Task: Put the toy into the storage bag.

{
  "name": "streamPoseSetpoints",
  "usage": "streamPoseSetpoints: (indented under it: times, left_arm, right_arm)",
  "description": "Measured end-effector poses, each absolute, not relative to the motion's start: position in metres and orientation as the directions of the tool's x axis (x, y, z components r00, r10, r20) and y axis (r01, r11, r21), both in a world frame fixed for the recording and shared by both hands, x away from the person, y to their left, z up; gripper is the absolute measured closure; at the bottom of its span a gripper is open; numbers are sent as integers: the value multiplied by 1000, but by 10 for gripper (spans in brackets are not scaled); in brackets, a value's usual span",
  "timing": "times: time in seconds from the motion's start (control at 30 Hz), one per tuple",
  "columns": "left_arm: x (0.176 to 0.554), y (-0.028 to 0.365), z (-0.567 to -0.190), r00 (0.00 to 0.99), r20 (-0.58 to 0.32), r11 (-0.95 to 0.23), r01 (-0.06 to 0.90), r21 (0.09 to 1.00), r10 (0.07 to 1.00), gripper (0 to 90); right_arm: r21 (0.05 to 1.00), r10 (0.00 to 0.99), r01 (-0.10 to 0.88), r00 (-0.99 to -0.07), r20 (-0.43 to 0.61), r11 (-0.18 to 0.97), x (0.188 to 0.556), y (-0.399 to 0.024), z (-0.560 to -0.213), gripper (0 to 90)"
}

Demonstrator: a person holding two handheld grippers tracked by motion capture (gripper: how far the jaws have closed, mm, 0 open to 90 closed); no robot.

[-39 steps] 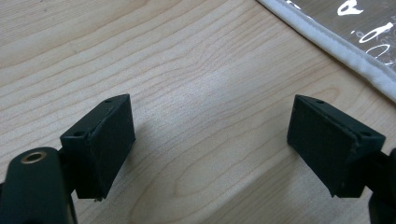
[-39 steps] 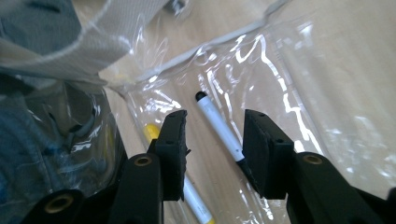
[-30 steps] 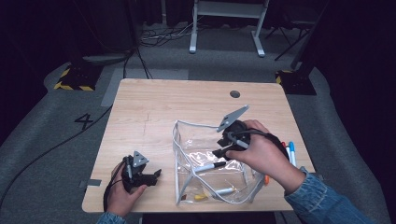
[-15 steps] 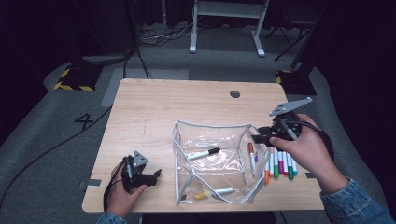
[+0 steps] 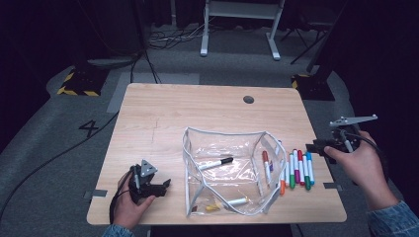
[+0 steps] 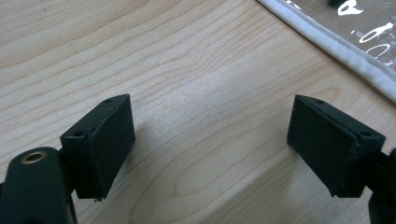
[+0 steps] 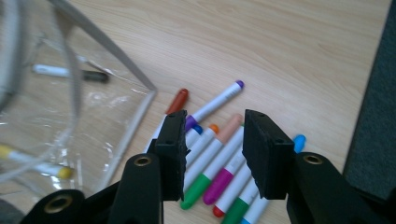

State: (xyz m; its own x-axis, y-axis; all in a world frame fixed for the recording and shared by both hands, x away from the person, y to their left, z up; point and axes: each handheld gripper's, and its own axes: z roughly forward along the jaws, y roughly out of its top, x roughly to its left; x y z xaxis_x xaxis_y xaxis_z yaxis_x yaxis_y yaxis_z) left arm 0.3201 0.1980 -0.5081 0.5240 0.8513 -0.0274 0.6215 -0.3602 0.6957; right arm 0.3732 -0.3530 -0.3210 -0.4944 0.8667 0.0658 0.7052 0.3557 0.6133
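The right gripper (image 5: 316,147) was at the right edge of the wooden surface (image 5: 197,113), just beside a row of coloured markers (image 5: 296,170) that lay side by side to the right of a clear pouch (image 5: 232,173). In the right gripper view, its jaws were apart with nothing pressed between the pads (image 7: 173,140). They had just been closing a little, but they were released and hung above the markers (image 7: 219,158), holding none of them. The markers in that view had purple, orange, green, magenta and blue ends, and one red-brown marker (image 7: 177,101) lay nearest the corner of the pouch (image 7: 93,84).

The pouch was open on the surface, with a white edge. Inside it lay a marker with a black cap (image 5: 215,163) and, lower, a white marker (image 5: 236,201) with a small yellow thing (image 5: 211,208) next to it.

The left gripper (image 5: 167,184) rested at the front left part of the surface, well apart from the markers and near the left side of the pouch. In the left gripper view, its jaws stood wide apart over bare wood, released and empty, with the white edge of the pouch (image 6: 336,51) in the upper right corner.
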Motion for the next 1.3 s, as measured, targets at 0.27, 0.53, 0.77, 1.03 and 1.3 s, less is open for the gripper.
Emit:
streamPoseSetpoints:
  times: [0.27, 0.53, 0.77, 1.03, 1.3]
  left_arm:
    - [320, 198, -508, 524, -28, -360, 622, 696, 851, 153]
    - [320, 198, -508, 524, -27, -361, 621, 696, 851, 153]
    - [320, 198, -508, 525, -28, -360, 622, 695, 851, 153]
    - [320, 198, -508, 524, -29, -360, 624, 694, 851, 153]
    - [320, 198, -508, 525, -27, -362, 622, 695, 851, 153]
  right_arm:
    - [555, 916, 775, -397, 58, 301, 381, -382, -365, 596]
    - [489, 943, 834, -327, 69, 254, 386, -400, -411, 595]
    - [440, 956, 871, -281, 84, 218, 392, -407, -444, 597]
    - [401, 970, 897, -233, 64, 189, 405, -416, -469, 741]
    - [407, 981, 903, -181, 74, 136, 406, -419, -463, 773]
